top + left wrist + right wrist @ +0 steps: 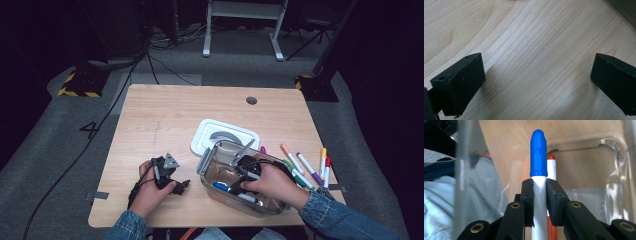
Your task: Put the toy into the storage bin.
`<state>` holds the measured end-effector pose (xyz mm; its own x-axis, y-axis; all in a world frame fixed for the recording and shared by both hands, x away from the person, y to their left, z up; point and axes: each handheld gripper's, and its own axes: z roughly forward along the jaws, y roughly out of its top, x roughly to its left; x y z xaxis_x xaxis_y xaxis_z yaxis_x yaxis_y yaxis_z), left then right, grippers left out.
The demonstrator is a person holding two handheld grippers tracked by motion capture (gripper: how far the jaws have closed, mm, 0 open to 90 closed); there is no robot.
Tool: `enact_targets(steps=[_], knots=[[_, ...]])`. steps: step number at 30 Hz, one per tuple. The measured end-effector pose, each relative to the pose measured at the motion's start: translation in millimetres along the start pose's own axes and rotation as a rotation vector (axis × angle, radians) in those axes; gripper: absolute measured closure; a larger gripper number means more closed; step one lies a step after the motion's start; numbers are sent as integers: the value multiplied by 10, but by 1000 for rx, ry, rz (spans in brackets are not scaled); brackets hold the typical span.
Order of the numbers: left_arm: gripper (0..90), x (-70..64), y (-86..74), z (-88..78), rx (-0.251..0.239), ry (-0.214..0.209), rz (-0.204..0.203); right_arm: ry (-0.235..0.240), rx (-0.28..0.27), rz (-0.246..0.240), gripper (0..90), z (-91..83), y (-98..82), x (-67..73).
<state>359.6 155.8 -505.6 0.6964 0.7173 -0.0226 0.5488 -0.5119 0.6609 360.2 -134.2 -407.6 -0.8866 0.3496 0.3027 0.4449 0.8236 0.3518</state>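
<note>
Blue-capped white marker [538, 177], clamped at the barrel just below the cap, held inside the clear plastic container [212, 159] at the near right of the table, orange-capped marker [551, 167] lying just beside it

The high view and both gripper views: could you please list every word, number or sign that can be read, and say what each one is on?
"4": a dark numeral on the grey floor, left of the table.
Blue-capped marker and orange-capped marker, seen in the right gripper view: no print readable on them.
Loose markers and white lid: no text can be made out.
</note>
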Motion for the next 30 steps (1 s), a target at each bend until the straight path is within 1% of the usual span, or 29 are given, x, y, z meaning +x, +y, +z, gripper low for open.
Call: enact_targets(steps=[7, 8, 14, 15, 16, 17, 18, 19, 20, 21, 22, 23, 24, 25, 28, 30], knots=[[0, 0, 0, 0, 0, 0, 0, -7, 54, 11, 770, 165, -17, -27], [0, 0, 0, 0, 0, 0, 0, -7, 59, 6, 770, 179, -19, -30], [0, 0, 0, 0, 0, 0, 0, -9, 86, 16, 768, 282, -31, -44], [0, 0, 0, 0, 0, 0, 0, -7, 90, 22, 736, 290, -34, -48], [0, 0, 0, 0, 0, 0, 0, -7, 86, 20, 681, 291, -34, -52], [0, 0, 0, 0, 0, 0, 0, -19, 55, 8, 611, 273, -29, -57], [0, 0, 0, 0, 0, 0, 1, -34, 31, 9, 593, 249, -23, -57], [0, 0, 0, 0, 0, 0, 0, -51, 8, -2, 584, 203, -11, -61], [0, 0, 0, 0, 0, 0, 0, -78, -29, -22, 558, 130, 7, -66], [0, 0, 0, 0, 0, 0, 0, -101, -66, -29, 544, 62, 21, -63], [0, 0, 0, 0, 0, 0, 1, -115, -88, -34, 544, 7, 30, -60], [0, 0, 0, 0, 0, 0, 0, -130, -118, -39, 543, -85, 40, -49], [0, 0, 0, 0, 0, 0, 1, -136, -139, -42, 538, -138, 43, -43], [0, 0, 0, 0, 0, 0, 0, -145, -172, -43, 531, -223, 44, -31], [0, 0, 0, 0, 0, 0, 0, -178, -234, -53, 531, -430, 29, -19], [0, 0, 0, 0, 0, 0, 1, -200, -263, -52, 532, -558, 9, -30]])
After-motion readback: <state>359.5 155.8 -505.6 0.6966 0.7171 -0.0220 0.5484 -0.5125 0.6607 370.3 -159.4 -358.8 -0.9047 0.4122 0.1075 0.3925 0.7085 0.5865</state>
